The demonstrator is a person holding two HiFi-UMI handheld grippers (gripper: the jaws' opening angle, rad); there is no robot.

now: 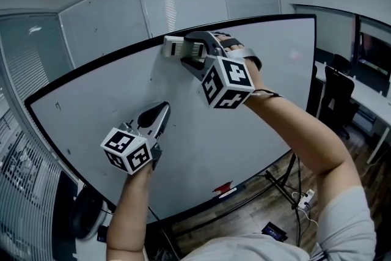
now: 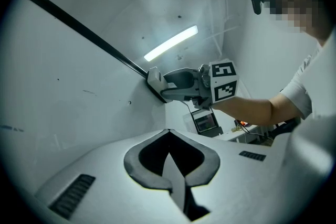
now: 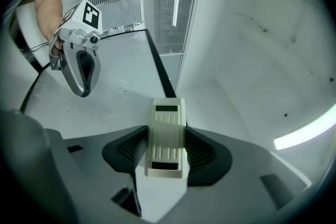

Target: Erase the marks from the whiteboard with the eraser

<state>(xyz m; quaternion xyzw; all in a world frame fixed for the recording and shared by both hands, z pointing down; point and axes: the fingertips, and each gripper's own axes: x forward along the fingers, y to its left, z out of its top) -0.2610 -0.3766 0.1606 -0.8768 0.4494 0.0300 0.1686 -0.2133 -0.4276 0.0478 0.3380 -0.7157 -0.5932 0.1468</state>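
Nearest, the left gripper (image 1: 160, 110) hangs low in front of the whiteboard (image 1: 269, 95). Its jaws meet tip to tip with nothing between them. Above it and to its right, the right gripper (image 1: 193, 49) is clamped on the cream eraser (image 1: 173, 46). The eraser juts out past the jaw tips, and its far end rests against the board right at the black top frame. A few small dark marks (image 1: 58, 106) lie on the board well to the left of the left gripper.

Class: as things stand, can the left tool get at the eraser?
Probably yes: only bare whiteboard lies between the left tool and the eraser, though the right tool holds it clamped.
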